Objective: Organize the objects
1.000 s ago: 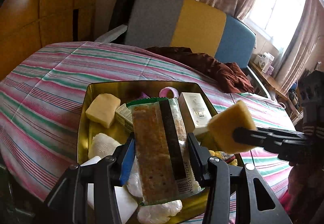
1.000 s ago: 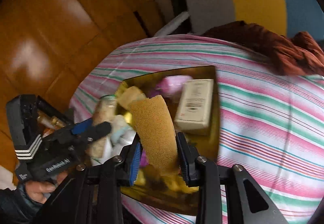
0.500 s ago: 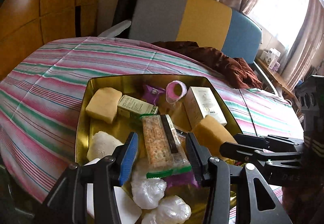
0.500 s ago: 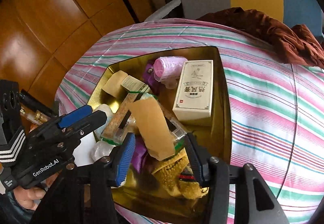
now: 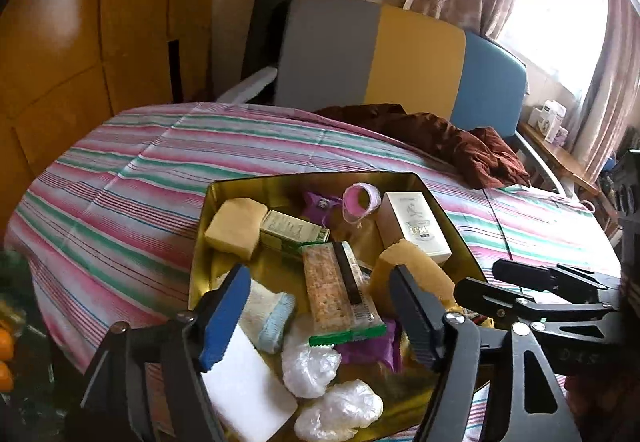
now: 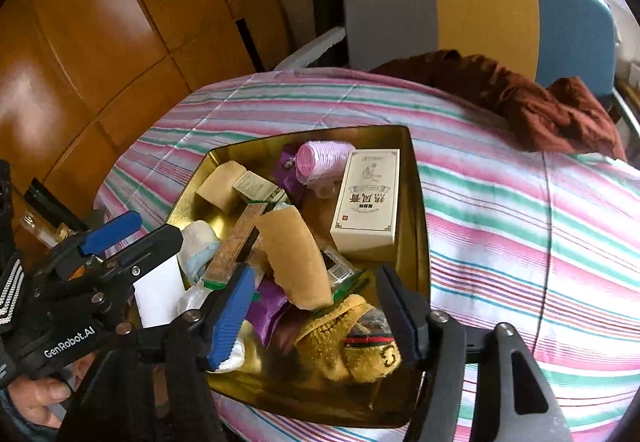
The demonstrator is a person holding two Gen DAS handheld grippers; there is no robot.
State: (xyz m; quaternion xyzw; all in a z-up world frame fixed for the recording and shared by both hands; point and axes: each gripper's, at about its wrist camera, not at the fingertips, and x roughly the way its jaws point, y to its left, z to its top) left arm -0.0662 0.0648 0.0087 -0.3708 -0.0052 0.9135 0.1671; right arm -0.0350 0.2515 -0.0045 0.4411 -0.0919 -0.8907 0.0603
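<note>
The gold metal tray [image 5: 448,220] sits on the striped bedspread [image 5: 120,202], filled with odds and ends. From the left wrist, the left gripper [image 5: 320,318] has just been opening; its jaws stand apart above a clear-wrapped cracker packet [image 5: 326,286] lying mid-tray, touching nothing. From the right wrist, the right gripper [image 6: 316,316] has also just been opening, gaping over a tan sponge block [image 6: 296,258] leaning near the tray's front edge, released, beside a cream carton [image 6: 366,198].
</note>
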